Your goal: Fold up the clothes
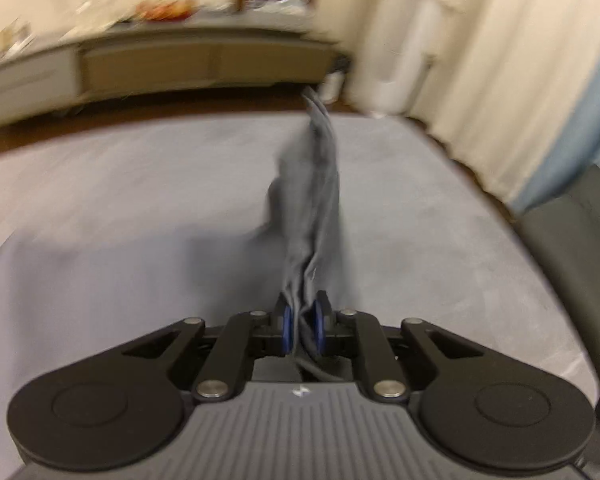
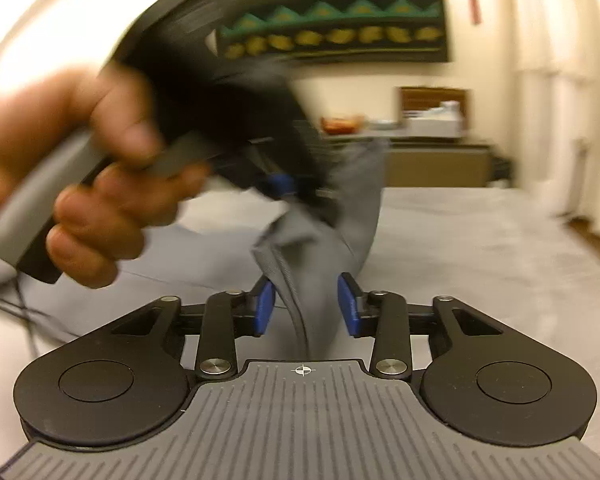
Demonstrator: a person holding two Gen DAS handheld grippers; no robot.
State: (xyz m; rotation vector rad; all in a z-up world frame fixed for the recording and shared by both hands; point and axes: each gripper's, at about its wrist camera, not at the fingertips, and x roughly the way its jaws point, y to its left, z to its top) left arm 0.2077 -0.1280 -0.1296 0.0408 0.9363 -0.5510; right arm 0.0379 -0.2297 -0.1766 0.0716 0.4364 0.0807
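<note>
A dark grey garment (image 1: 312, 184) hangs stretched over a pale grey bed (image 1: 100, 200). My left gripper (image 1: 303, 312) is shut on a bunched edge of it, and the cloth runs up and away from the pads. In the right wrist view a hand (image 2: 80, 184) holds the left gripper (image 2: 288, 192), blurred, above the bed (image 2: 480, 240), still pinching the garment (image 2: 356, 208). A ribbed hem of the same cloth drops between the blue pads (image 2: 350, 312) of my right gripper (image 2: 308, 308). Those jaws stand apart, not pressing on the fabric.
A low cabinet (image 1: 204, 64) with clutter on top lines the far wall beyond a strip of wooden floor. A dark chair back (image 1: 572, 248) stands at the bed's right edge, beside cream curtains (image 1: 500, 80). Cables (image 2: 20, 300) trail at the left.
</note>
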